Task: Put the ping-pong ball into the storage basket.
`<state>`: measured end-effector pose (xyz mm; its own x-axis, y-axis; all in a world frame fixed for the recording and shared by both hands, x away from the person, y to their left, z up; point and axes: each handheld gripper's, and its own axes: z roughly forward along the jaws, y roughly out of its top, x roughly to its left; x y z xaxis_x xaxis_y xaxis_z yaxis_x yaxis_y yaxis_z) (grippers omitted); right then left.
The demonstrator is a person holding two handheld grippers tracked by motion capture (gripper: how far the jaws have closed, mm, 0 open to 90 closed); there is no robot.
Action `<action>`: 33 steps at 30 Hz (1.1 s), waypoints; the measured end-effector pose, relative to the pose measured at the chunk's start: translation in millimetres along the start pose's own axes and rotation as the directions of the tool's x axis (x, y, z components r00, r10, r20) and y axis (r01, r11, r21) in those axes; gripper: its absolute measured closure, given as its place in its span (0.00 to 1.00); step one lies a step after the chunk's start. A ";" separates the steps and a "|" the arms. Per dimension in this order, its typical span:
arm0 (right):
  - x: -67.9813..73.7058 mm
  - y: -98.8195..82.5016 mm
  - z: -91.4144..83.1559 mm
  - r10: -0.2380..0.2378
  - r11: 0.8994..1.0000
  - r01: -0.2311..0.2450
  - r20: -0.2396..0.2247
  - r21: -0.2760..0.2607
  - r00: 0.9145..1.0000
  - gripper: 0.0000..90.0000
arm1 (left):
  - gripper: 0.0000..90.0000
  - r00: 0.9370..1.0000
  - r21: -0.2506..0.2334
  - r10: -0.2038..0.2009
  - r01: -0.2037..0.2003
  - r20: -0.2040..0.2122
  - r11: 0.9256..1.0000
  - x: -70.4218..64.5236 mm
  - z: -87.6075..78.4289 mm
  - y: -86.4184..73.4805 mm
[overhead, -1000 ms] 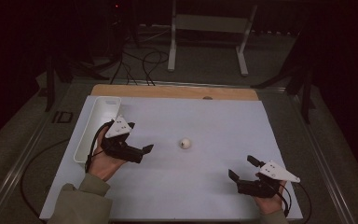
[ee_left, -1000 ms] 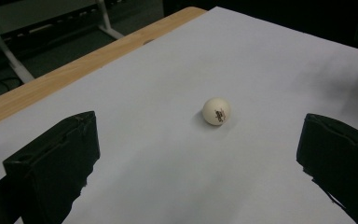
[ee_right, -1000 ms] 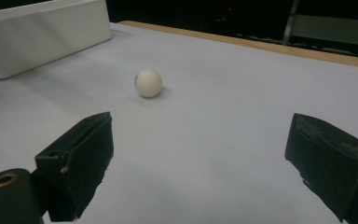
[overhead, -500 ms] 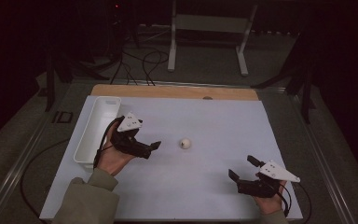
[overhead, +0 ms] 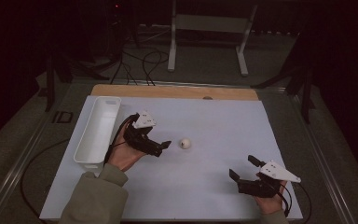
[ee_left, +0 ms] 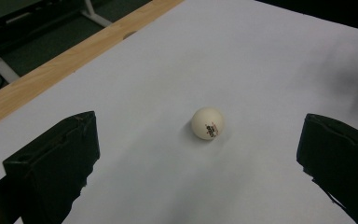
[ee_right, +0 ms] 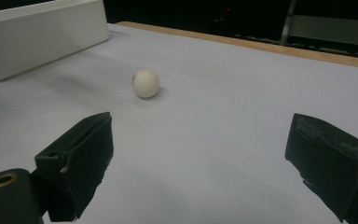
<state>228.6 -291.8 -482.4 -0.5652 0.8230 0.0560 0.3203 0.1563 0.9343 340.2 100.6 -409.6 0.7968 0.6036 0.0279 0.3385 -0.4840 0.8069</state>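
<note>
Closing in from the left, the left gripper has travelled right across the counter over the last second and now sits just beside the white ball, no longer hanging next to the white tray. Its jaws stand wide apart, and in the left gripper view the ball lies between them but farther out, untouched, with a small red and black mark on its side. The ball itself has not moved; it rests near the middle of the counter. The right gripper has stayed at the near right corner, jaws also apart, well away from the ball. My reading: this is the approach to a pick, and the left gripper must push a little farther forward before the jaws can shut on the ball.
</note>
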 end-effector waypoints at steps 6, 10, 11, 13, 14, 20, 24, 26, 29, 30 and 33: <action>0.0 -0.1 0.1 -0.001 1.000 0.001 0.001 0.001 1.000 0.08 | 0.00 1.000 0.014 0.004 -0.004 0.012 1.000 0.4 8.9 2.3; 0.3 -0.6 0.6 0.000 1.000 0.000 -0.001 0.006 1.000 0.08 | 0.00 1.000 0.029 -0.003 0.002 0.017 1.000 2.5 15.1 2.0; 0.3 -0.6 0.6 0.000 1.000 0.000 -0.001 0.005 1.000 0.08 | 0.00 1.000 0.033 -0.005 0.004 0.016 0.999 3.0 16.7 2.0; 0.2 -0.6 0.6 0.000 1.000 0.000 -0.001 0.005 1.000 0.08 | 0.00 1.000 0.037 -0.010 0.009 0.021 0.999 3.9 19.8 2.2; 0.1 -0.6 0.5 0.000 1.000 0.000 -0.001 0.005 1.000 0.08 | 0.00 1.000 0.041 -0.012 0.011 0.020 0.999 3.9 21.5 2.5; 0.1 -0.7 0.7 0.000 1.000 0.000 -0.001 0.006 1.000 0.08 | 0.00 0.999 0.069 -0.016 0.014 0.032 0.998 3.8 32.9 4.5; -0.3 -0.8 0.4 -0.001 1.000 0.001 -0.001 0.007 1.000 0.08 | 0.00 0.999 0.088 -0.014 0.011 0.041 0.996 2.9 40.0 7.2; -0.5 -1.0 0.5 -0.002 1.000 0.002 -0.002 0.007 1.000 0.08 | 0.00 0.999 0.100 -0.011 0.007 0.041 0.995 2.6 43.6 8.4; -0.4 -1.1 0.6 -0.002 1.000 0.002 -0.002 0.007 1.000 0.08 | 0.00 0.999 0.116 -0.018 0.012 0.046 0.993 3.0 49.1 9.2; -0.4 -1.1 0.6 -0.003 1.000 0.003 -0.002 0.007 1.000 0.08 | 0.00 0.999 0.123 -0.019 0.014 0.045 0.992 3.2 50.9 8.9; -0.5 -1.2 0.5 -0.003 1.000 0.003 -0.003 0.007 1.000 0.08 | 0.00 0.998 0.147 -0.026 0.018 0.052 0.989 4.5 56.2 7.2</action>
<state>228.9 -292.2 -483.7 -0.5687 0.8207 0.0543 0.3236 0.1626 0.9321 374.4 64.3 -436.8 0.8125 0.5825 -0.0237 0.4228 -0.5608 0.7118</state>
